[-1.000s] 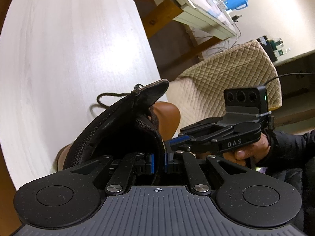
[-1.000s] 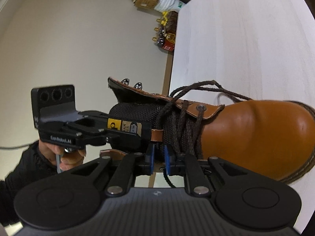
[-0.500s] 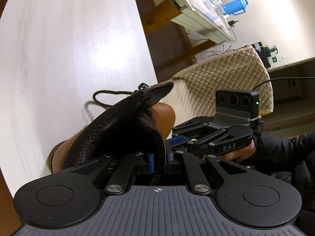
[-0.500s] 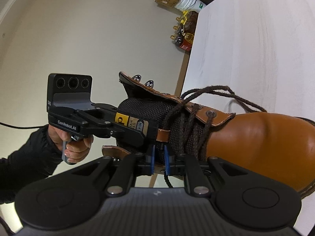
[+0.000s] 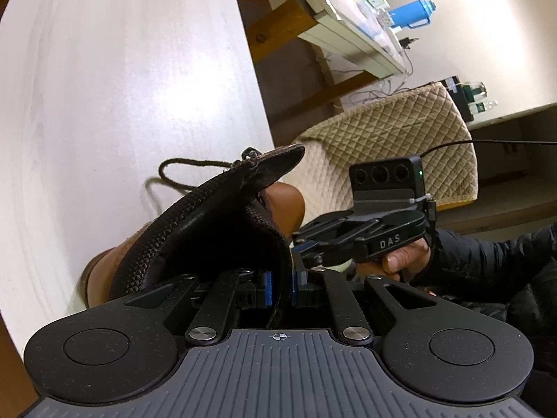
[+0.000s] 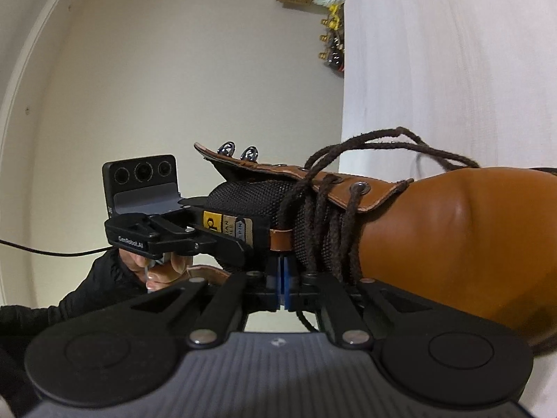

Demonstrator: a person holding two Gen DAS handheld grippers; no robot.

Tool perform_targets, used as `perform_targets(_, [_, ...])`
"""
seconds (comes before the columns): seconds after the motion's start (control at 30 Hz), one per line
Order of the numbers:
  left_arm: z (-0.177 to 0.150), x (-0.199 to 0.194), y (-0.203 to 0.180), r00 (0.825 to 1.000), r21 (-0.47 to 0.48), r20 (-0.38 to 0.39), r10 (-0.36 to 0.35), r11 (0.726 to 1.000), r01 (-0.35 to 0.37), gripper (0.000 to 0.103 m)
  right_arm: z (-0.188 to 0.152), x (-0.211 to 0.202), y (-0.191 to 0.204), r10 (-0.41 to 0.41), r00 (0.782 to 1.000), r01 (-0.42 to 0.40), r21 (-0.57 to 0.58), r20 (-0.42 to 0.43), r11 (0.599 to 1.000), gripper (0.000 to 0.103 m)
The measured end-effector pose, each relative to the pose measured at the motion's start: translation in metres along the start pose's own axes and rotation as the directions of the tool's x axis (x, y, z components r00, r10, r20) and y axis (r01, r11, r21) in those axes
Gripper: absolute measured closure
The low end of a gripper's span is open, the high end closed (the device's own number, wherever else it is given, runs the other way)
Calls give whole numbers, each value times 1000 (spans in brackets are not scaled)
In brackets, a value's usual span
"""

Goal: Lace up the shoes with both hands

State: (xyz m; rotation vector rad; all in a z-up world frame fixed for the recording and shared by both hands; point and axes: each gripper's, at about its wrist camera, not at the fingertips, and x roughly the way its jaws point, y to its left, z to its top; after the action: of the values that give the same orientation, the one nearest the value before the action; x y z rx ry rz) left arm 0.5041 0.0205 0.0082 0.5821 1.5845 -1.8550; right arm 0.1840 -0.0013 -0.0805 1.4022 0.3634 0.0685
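1. Locate the tan leather boot [image 6: 452, 244] lying on the white wooden table [image 5: 122, 87].
2. Note the progress: the dark brown braided lace [image 6: 323, 216] crosses the lower eyelets; the two metal hooks [image 6: 238, 149] at the top stand empty.
3. Your left gripper [image 5: 281, 284] holds the boot's black mesh collar [image 5: 209, 230] between narrow jaws.
4. Your right gripper [image 6: 282, 284] has just closed, pads together; whether lace is pinched cannot be told.
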Motion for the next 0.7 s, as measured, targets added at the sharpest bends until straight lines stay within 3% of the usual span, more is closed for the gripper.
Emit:
perform_targets(0.2, [-1, 1, -1, 1000, 0, 16, 12, 1000, -12, 94, -15, -18, 26, -58, 995, 53, -65, -83, 996, 102])
perform_targets(0.37, [-2, 2, -4, 999, 8, 22, 24, 1000, -24, 94, -42, -18, 38, -146, 967, 112, -164, -211, 980, 99])
perform_targets(0.47, [-3, 2, -5, 999, 10, 28, 32, 999, -33, 94, -44, -22, 43, -160, 978, 134, -181, -134, 974, 88])
perform_targets(0.53, [-4, 3, -7, 999, 8, 36, 36, 999, -36, 94, -35, -23, 47, -158, 987, 149, -167, -42, 975, 88])
perform_targets(0.7, [-6, 3, -9, 998, 11, 46, 38, 999, -39, 94, -14, -14, 47, -159, 986, 164, -137, 51, 977, 88])
